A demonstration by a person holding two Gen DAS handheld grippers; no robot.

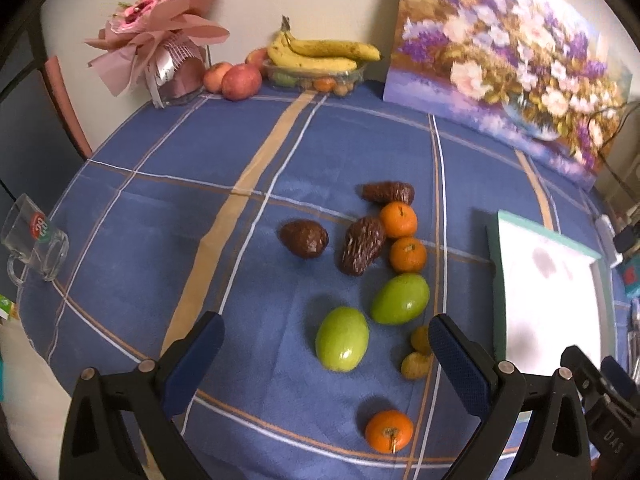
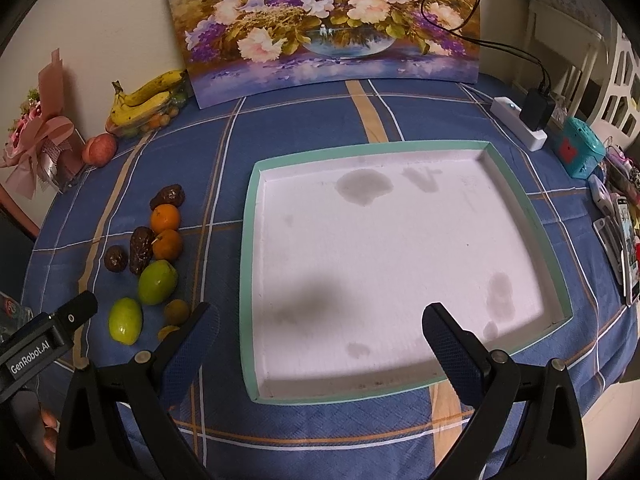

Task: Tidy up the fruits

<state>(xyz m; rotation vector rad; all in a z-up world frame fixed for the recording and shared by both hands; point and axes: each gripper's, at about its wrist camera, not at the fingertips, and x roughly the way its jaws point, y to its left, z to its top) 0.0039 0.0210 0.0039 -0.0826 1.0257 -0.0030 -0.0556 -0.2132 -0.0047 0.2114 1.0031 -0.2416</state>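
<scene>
Fruit lies loose on the blue checked worktop point(image 1: 160, 208), all to the left of the white tray point(image 2: 400, 264), which holds nothing yet, so sorting looks barely begun. Your left gripper point(image 1: 326, 352) hovers spread and unladen above the nearer green fruit point(image 1: 342, 338); your right gripper point(image 2: 320, 334) hangs spread and unladen over the tray's near edge. Next, likely lower, clamp gently, then carry rightward over the tray's raised rim. Small yellow fruits point(image 1: 416, 364) crowd the green fruit's right side.
</scene>
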